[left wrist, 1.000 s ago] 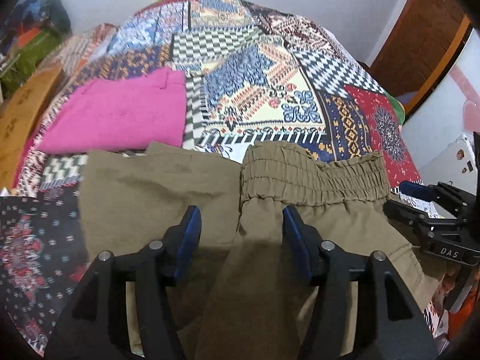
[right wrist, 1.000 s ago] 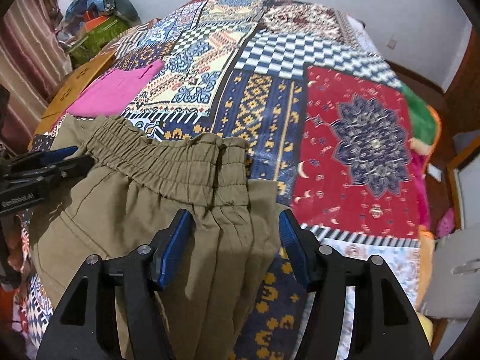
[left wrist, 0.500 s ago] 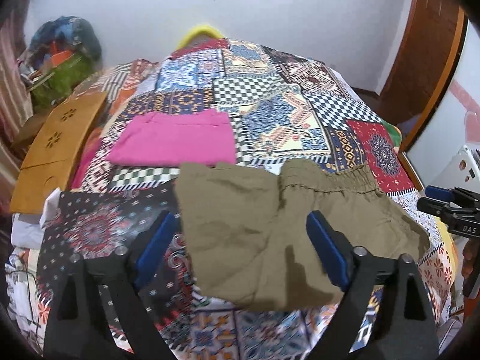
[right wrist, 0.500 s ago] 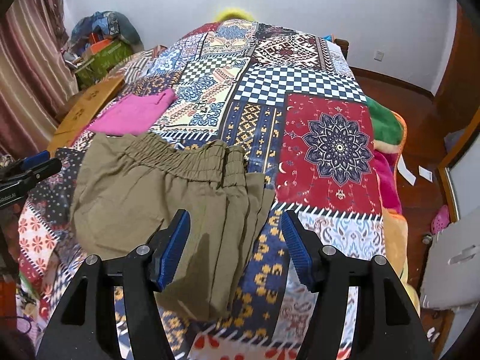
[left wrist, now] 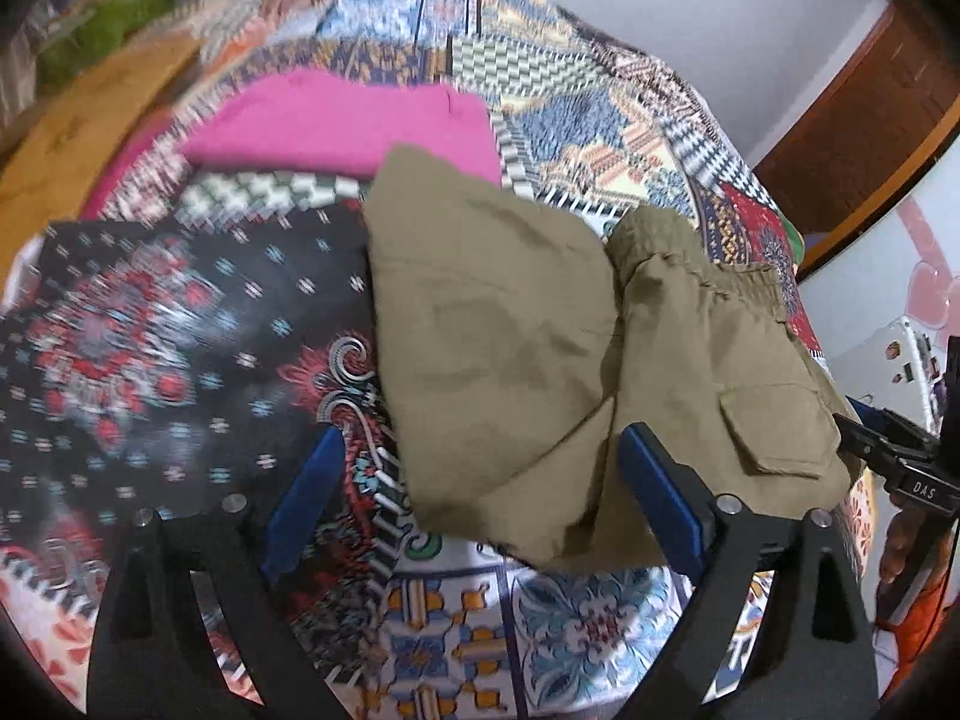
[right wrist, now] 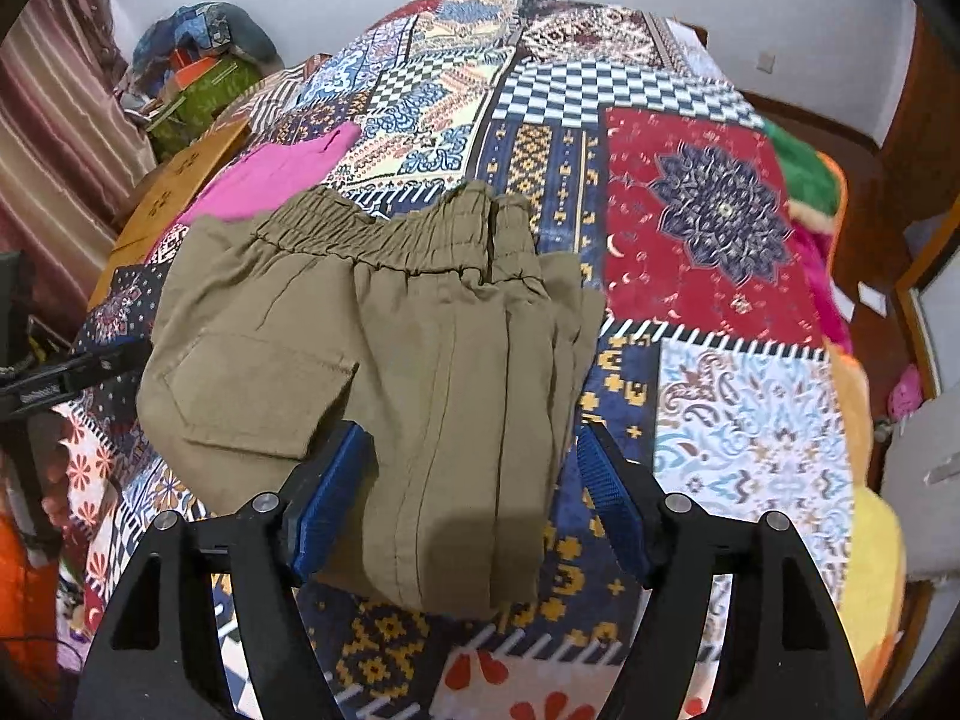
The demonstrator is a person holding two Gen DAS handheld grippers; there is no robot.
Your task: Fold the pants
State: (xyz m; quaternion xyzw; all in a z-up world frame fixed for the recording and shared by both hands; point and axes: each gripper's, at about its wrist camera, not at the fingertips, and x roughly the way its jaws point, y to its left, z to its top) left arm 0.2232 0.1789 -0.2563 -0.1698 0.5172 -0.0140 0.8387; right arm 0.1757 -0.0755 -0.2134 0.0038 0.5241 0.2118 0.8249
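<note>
Now my left gripper (left wrist: 474, 504) stands wide, gripping nothing; my right gripper (right wrist: 474, 495) is opening, its pads clear of the folded pants (right wrist: 384, 348) lying near the bed's (right wrist: 708, 228) front edge.

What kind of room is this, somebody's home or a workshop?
Most likely a bedroom in a home. The olive pants lie on a bed with a patchwork bedspread, a folded pink garment sits beside them, and there is a striped curtain and a wooden door.

left hand-held gripper (left wrist: 474, 495): jaws wide apart, tilted down | right hand-held gripper (right wrist: 474, 495): jaws opening, tilted down
</note>
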